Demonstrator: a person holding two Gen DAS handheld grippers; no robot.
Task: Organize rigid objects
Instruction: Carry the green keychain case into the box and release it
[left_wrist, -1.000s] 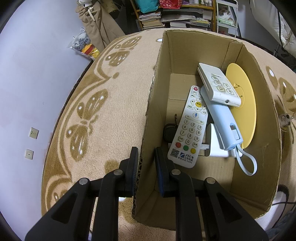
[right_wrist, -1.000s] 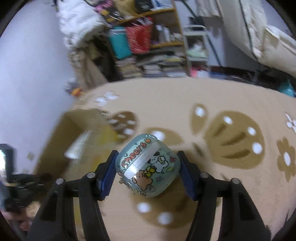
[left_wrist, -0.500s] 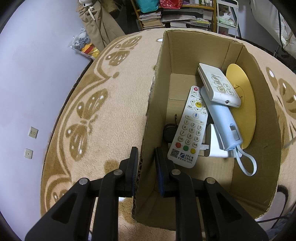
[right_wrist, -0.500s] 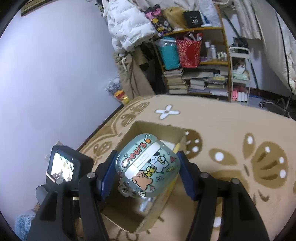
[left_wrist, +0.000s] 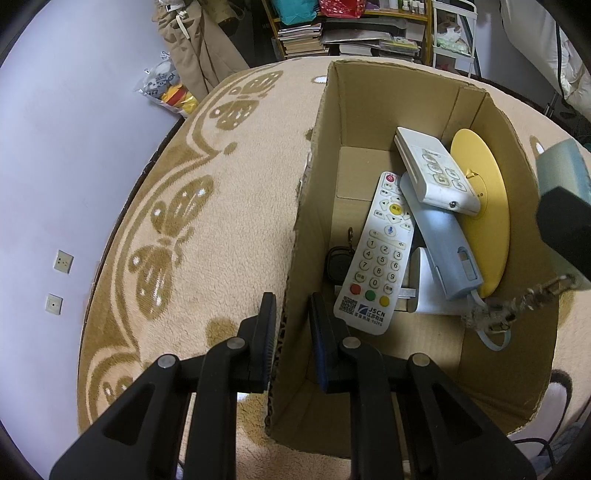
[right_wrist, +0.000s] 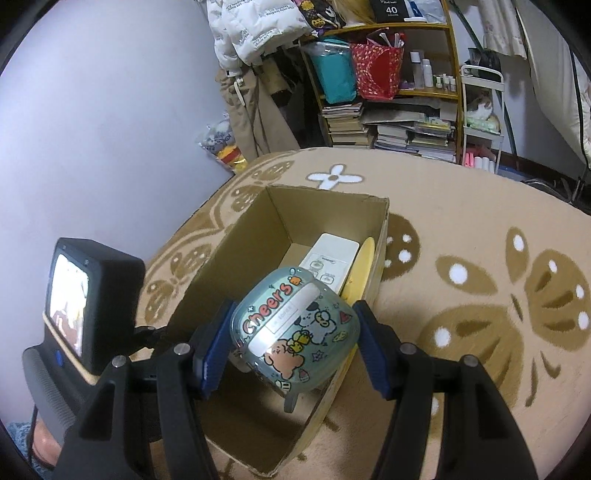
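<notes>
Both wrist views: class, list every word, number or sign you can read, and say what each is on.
"Cheers": cartoon case in the right tongs.
"JSCN": long white remote, by its QR code.
"0" to "9": that remote's keys.
"40": black box on the shelf.
Other button labels and book spines: too small.

Left gripper nearly closed; right gripper clamped.

Even, soft indoor light is falling from above, leaving the carpet bright and casting dim shadow inside the cardboard box, darkest along its near wall. Fisheye distortion is bending the carpet's edge into a curve, and black vignetting is framing both views. Beside the box's right wall, a case is smearing with blur. No glare is showing.
</notes>
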